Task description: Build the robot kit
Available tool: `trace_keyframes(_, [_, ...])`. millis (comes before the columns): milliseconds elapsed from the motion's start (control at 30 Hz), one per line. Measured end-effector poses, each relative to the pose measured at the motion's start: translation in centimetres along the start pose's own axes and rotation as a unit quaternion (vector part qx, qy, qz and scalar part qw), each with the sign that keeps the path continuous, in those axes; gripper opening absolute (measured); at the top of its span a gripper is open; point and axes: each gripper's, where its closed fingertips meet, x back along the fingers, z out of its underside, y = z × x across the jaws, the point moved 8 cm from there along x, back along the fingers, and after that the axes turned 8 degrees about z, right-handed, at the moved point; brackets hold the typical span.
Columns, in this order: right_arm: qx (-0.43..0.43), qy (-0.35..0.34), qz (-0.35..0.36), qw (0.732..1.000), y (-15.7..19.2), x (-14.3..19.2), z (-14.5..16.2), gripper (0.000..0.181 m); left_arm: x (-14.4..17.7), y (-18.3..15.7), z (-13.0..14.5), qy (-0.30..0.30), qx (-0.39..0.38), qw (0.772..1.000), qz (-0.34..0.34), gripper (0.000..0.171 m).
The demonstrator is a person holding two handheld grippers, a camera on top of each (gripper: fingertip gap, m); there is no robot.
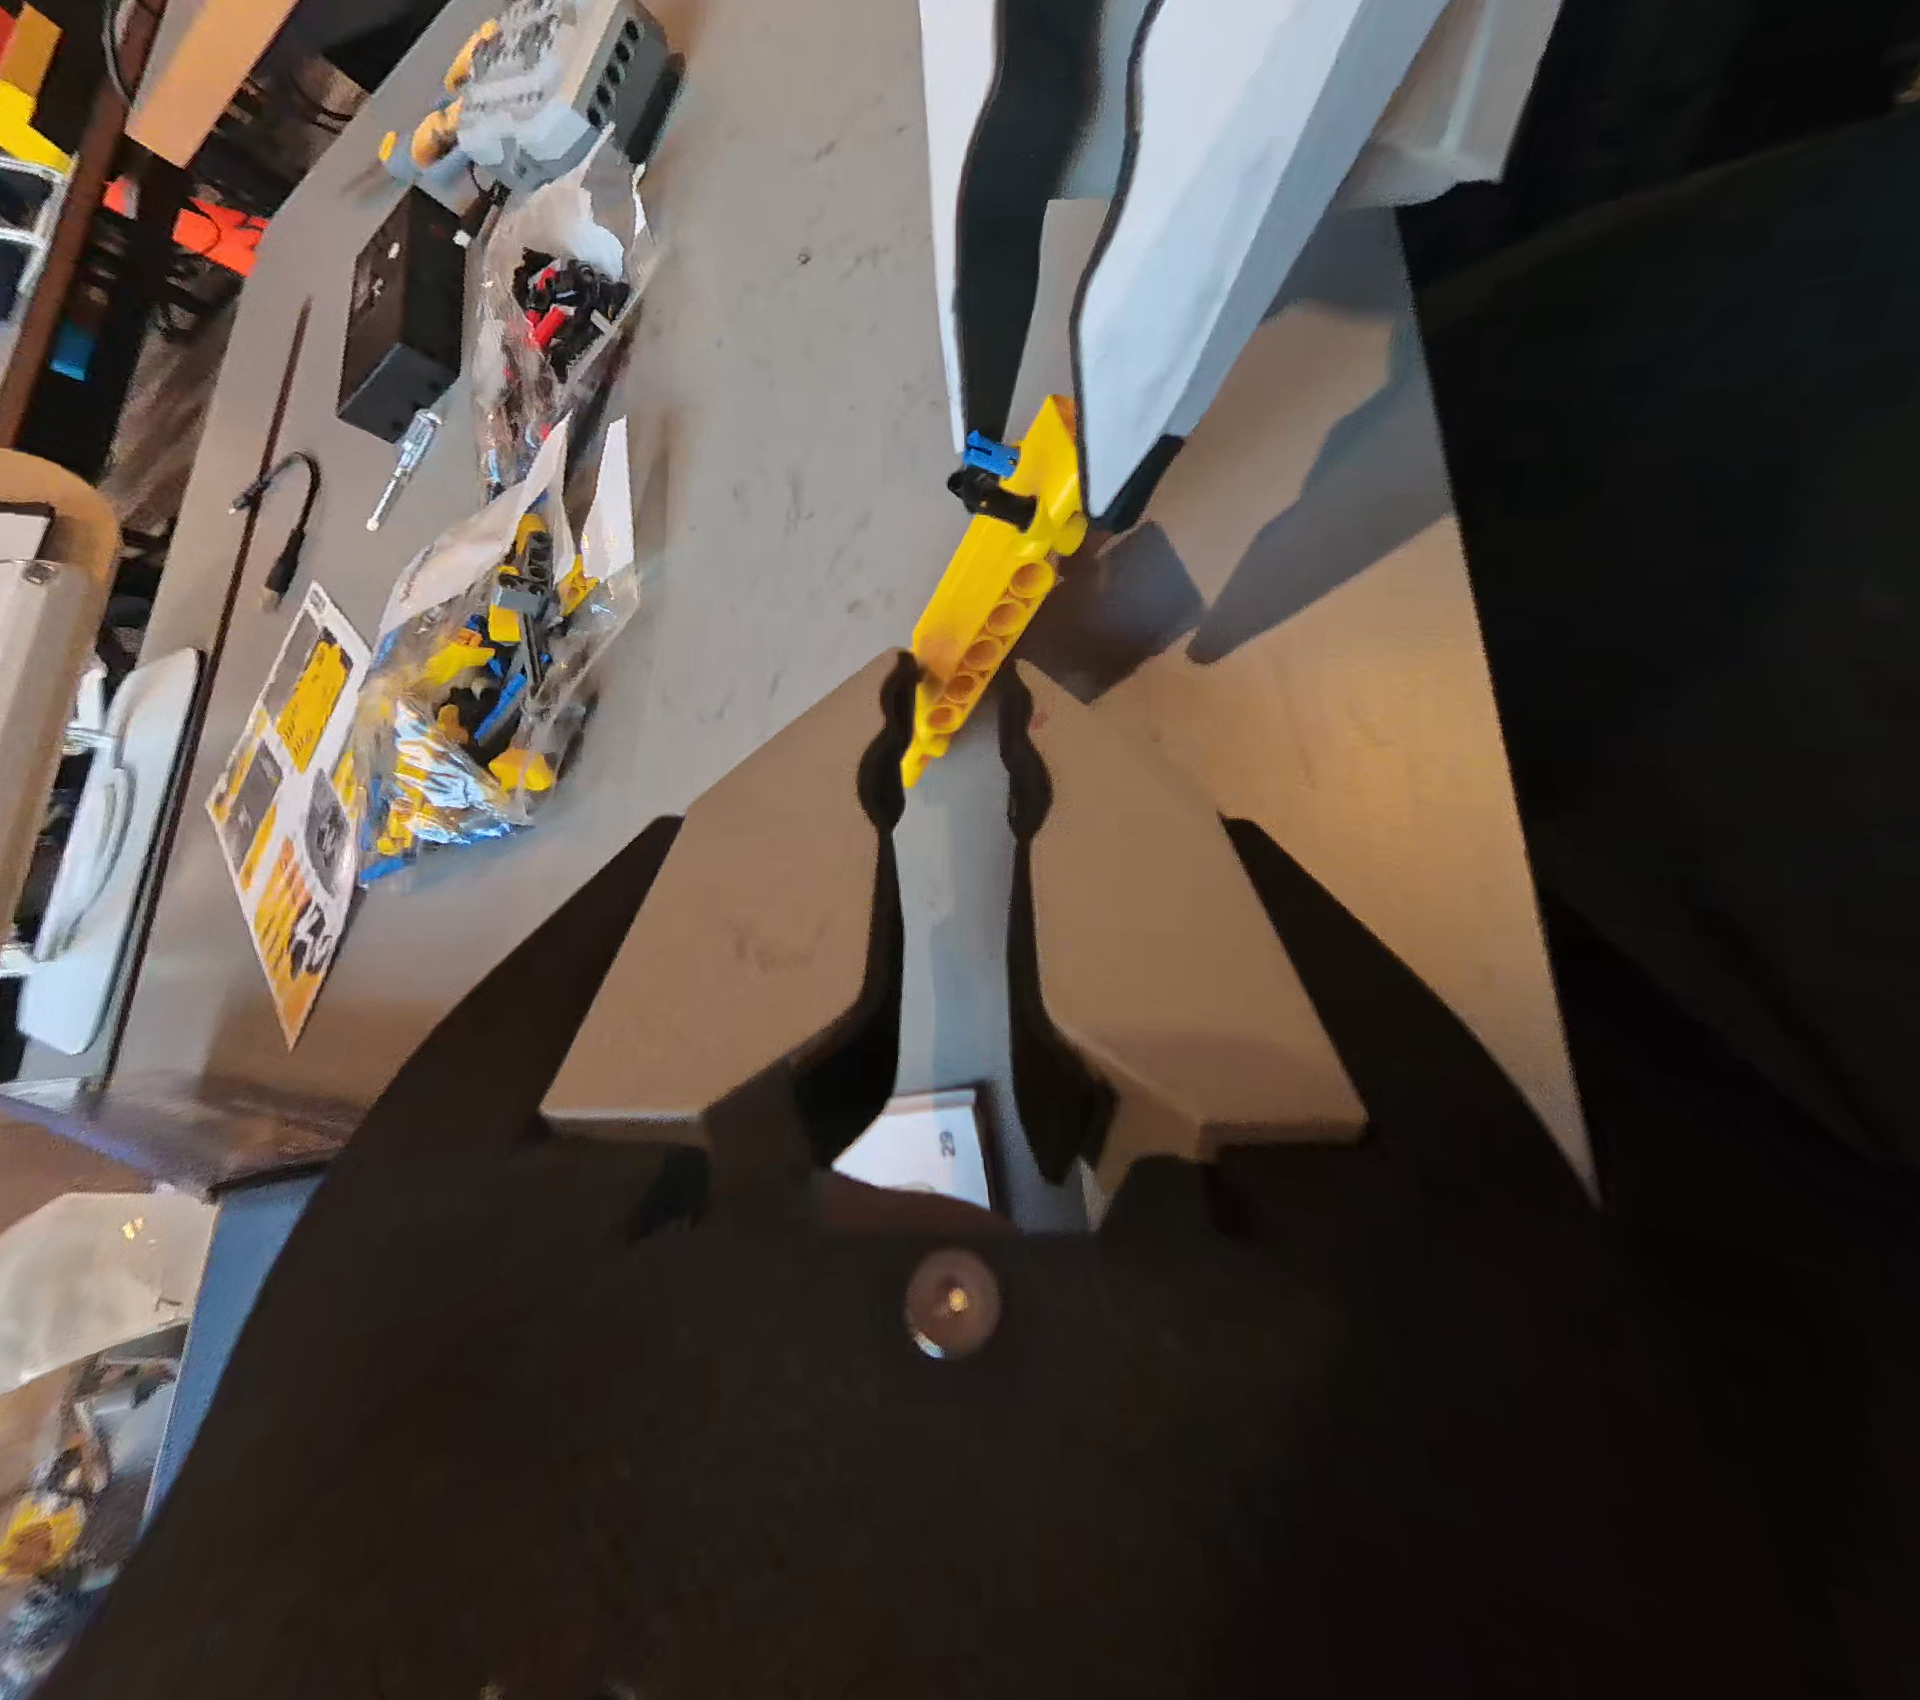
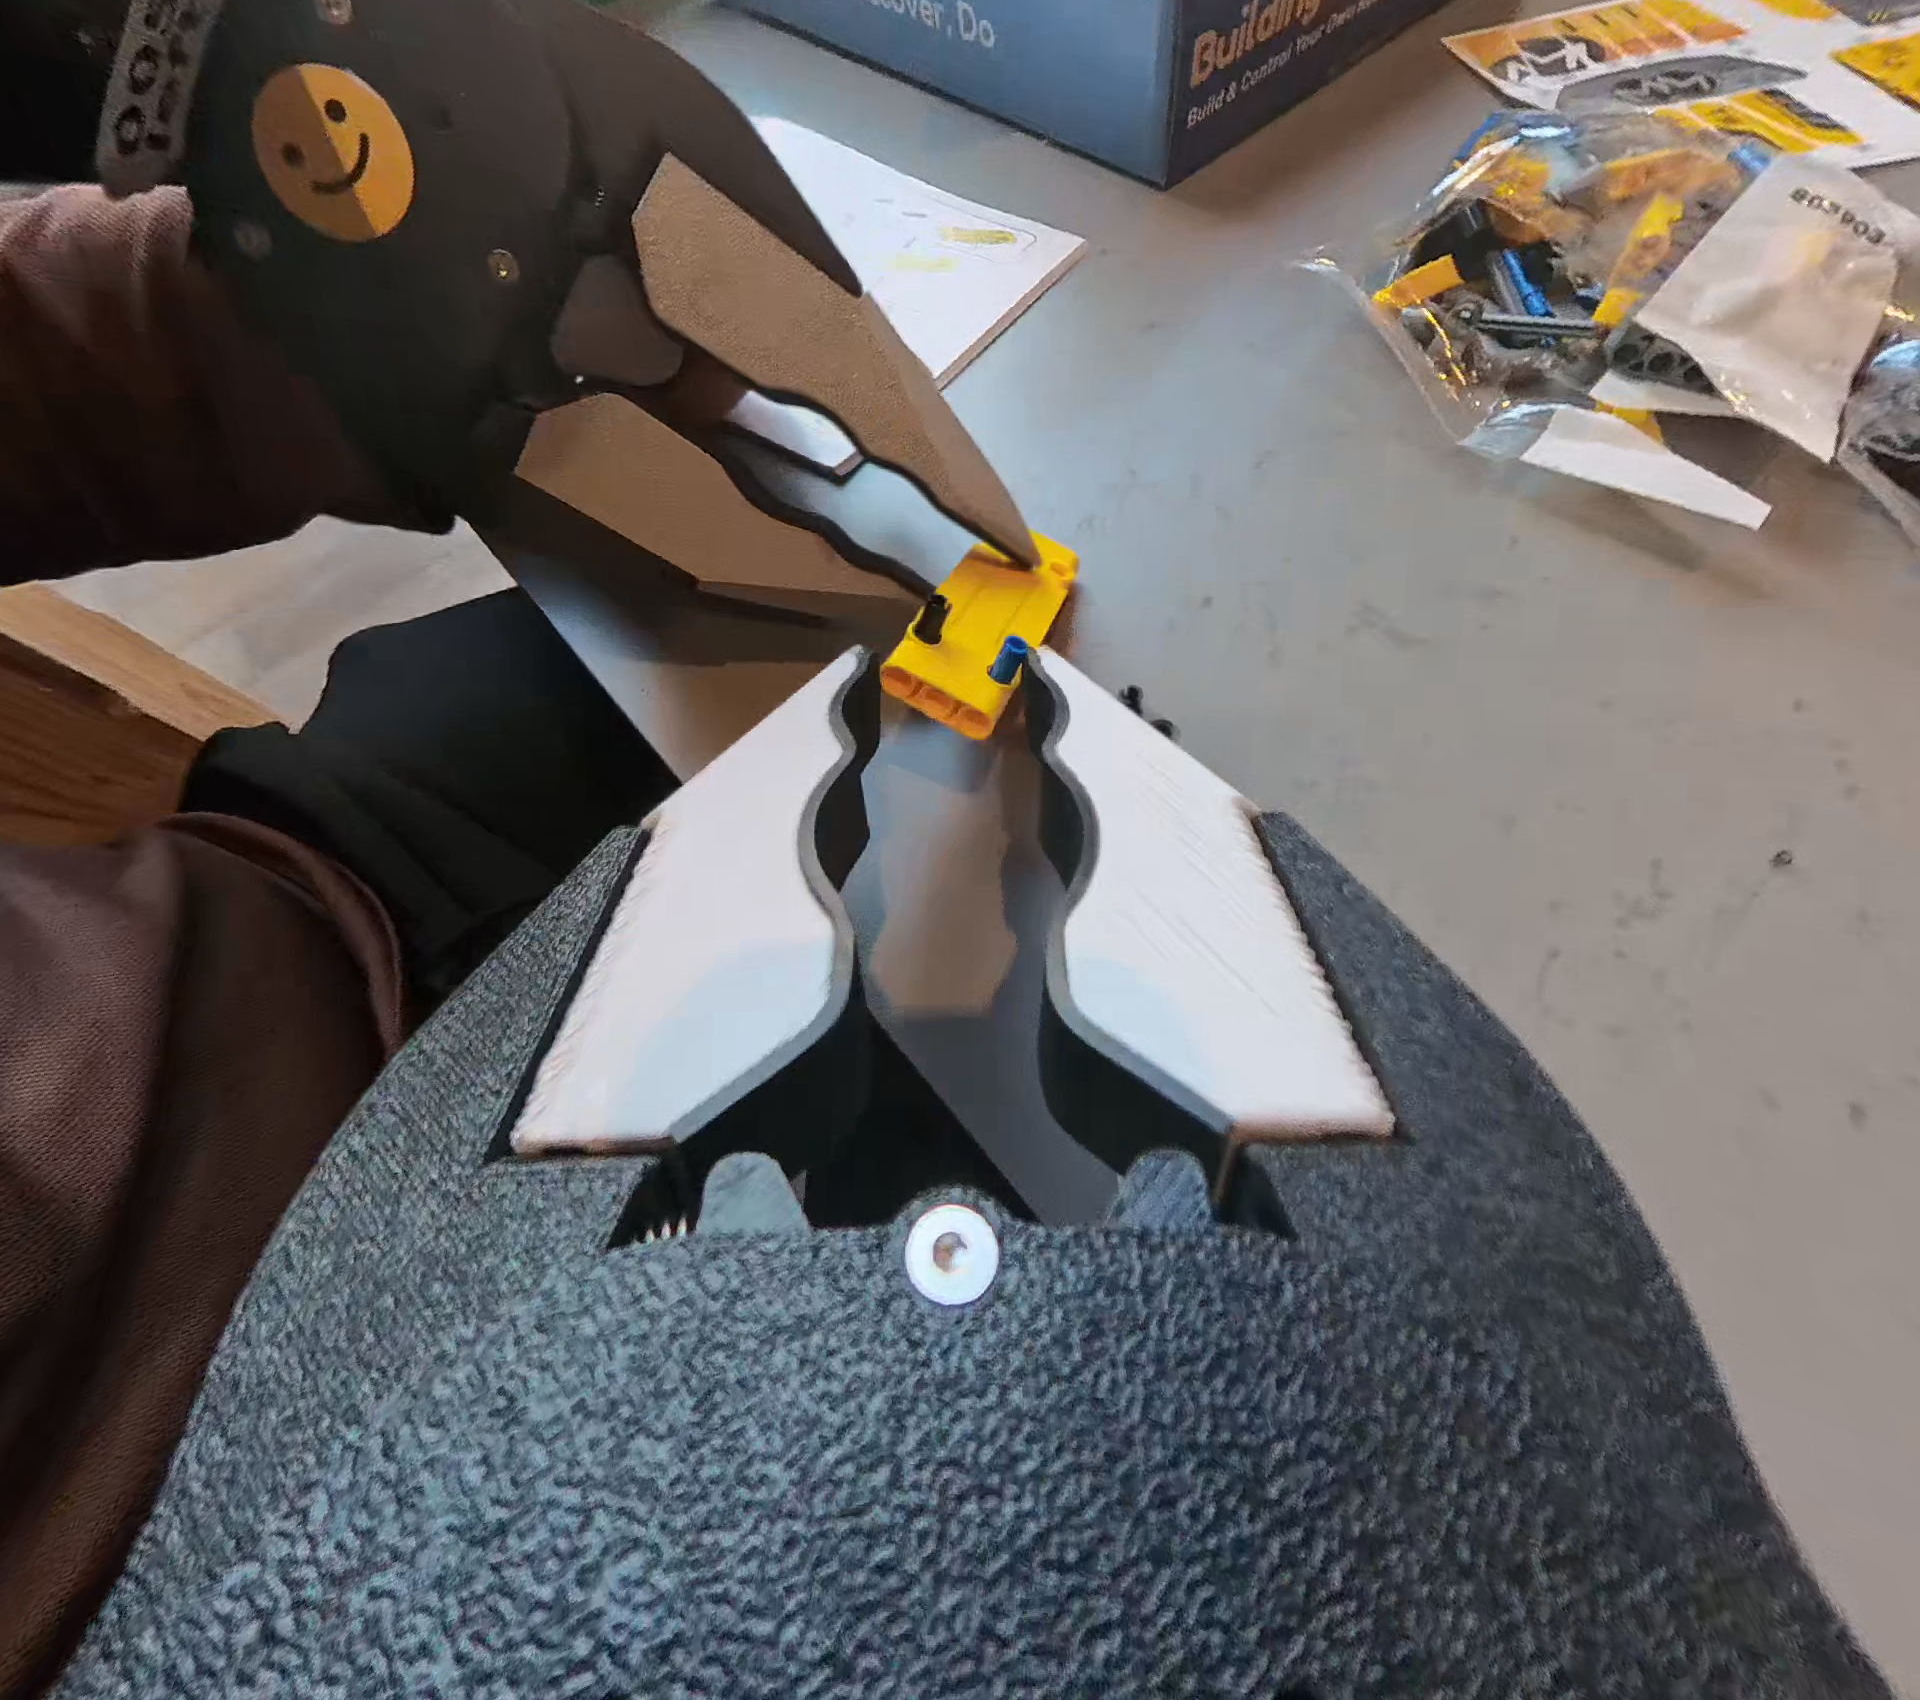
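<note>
A yellow holed beam point(image 1: 997, 601) sits just above the grey table point(image 1: 790, 362), with a black pin point(image 1: 987, 492) and a blue pin point(image 1: 987, 450) stuck in it. My left gripper point(image 1: 958, 679), with tan fingers, is shut on one end of the beam. My right gripper point(image 1: 1049, 455), with white fingers, is shut on the other end, by the pins. In the right wrist view the beam point(image 2: 987, 611) lies between the right gripper's point(image 2: 945, 663) tips, with the black pin point(image 2: 932, 616) and blue pin point(image 2: 1006, 661) pointing up. The left gripper point(image 2: 971, 580) comes in from the left.
A blue cardboard box point(image 2: 1039, 19) holding bags stands at the back. Clear bags of parts point(image 2: 1610, 300) and a printed sheet point(image 2: 1714, 40) lie to the right. A white booklet point(image 2: 935, 248) lies behind the beam. A grey block point(image 1: 561, 81), a black box point(image 1: 400, 331) and a cable point(image 1: 281, 518) lie farther off. The tips of both grippers are at nearly the same place.
</note>
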Motion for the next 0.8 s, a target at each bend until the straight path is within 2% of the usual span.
trace_keyframes(233, [-0.014, 0.028, -0.008, 0.999, -1.0, 0.0, 1.0, 0.028, -0.8, -0.7, -0.5, 0.03, -0.037, 0.997, -0.057, 0.011])
trace_keyframes(433, [-0.016, 0.029, -0.02, 0.999, -1.1, -0.4, 0.9, 0.025, -0.2, -0.5, -0.4, 0.048, -0.024, 0.997, -0.063, 0.009])
trace_keyframes(567, [0.023, 0.042, -0.006, 0.999, -0.7, -0.7, 1.0, 0.027, 0.3, -0.5, 0.3, 0.073, -0.077, 0.989, -0.098, 0.006])
trace_keyframes(700, [0.049, 0.041, 0.011, 0.998, -0.6, -0.7, 0.9, 0.03, 0.6, -0.4, 1.0, 0.082, -0.103, 0.986, -0.104, 0.006])
trace_keyframes(800, [0.051, 0.041, 0.029, 0.997, -1.2, -0.3, 0.9, 0.03, 0.6, -0.8, 1.2, 0.092, -0.154, 0.978, -0.104, 0.006])
